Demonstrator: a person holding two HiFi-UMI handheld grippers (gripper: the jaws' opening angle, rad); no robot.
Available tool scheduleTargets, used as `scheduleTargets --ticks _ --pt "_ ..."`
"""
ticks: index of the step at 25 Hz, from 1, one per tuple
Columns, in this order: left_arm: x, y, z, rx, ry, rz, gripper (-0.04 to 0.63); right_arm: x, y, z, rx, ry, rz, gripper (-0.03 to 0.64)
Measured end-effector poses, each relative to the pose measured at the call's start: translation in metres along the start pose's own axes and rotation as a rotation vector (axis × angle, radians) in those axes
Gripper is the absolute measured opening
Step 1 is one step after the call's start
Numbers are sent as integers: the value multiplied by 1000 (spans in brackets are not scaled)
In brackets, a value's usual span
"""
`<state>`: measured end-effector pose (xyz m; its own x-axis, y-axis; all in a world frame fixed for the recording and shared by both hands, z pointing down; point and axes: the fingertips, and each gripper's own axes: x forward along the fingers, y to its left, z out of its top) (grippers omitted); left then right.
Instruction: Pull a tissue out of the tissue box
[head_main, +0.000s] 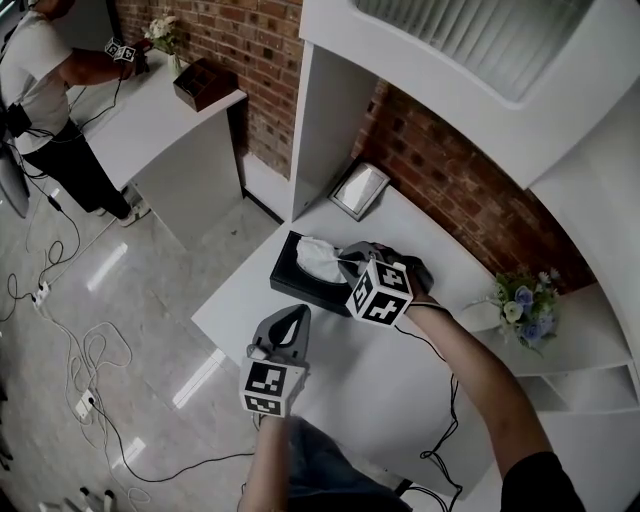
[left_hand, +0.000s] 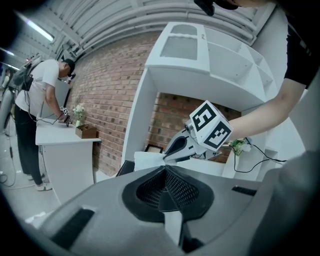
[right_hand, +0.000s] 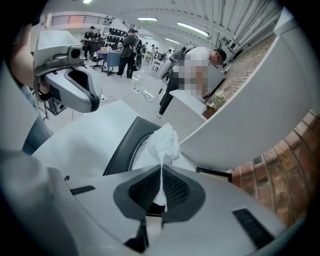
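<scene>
A black tissue box (head_main: 292, 272) lies near the left edge of the white table (head_main: 400, 370). A white tissue (head_main: 320, 258) rises out of its slot. My right gripper (head_main: 345, 258) reaches over the box and is shut on that tissue. In the right gripper view the tissue (right_hand: 162, 142) runs up from the box (right_hand: 122, 147) into the pinched jaws of the right gripper (right_hand: 161, 170). My left gripper (head_main: 298, 313) hovers near the table's front edge, apart from the box. The left gripper (left_hand: 164, 168) has its jaws together with nothing between them, and from there the tissue (left_hand: 147, 161) shows just beyond.
A tilted picture frame (head_main: 360, 190) leans in the shelf niche behind the box. Flowers (head_main: 522, 305) stand at the right. The white shelf unit (head_main: 480, 90) overhangs the table's back. Another person (head_main: 40, 80) works at a far table holding a brown box (head_main: 205, 82). Cables (head_main: 70, 340) trail on the floor.
</scene>
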<state>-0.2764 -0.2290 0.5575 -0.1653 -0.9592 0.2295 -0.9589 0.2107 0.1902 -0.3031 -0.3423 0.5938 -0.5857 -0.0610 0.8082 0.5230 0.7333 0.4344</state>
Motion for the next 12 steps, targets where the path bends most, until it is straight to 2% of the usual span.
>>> scheduleTargets --ticks 12 --pt "0 -7 21 21 -21 -3 9 -37 -29 10 15 -30 -115 0"
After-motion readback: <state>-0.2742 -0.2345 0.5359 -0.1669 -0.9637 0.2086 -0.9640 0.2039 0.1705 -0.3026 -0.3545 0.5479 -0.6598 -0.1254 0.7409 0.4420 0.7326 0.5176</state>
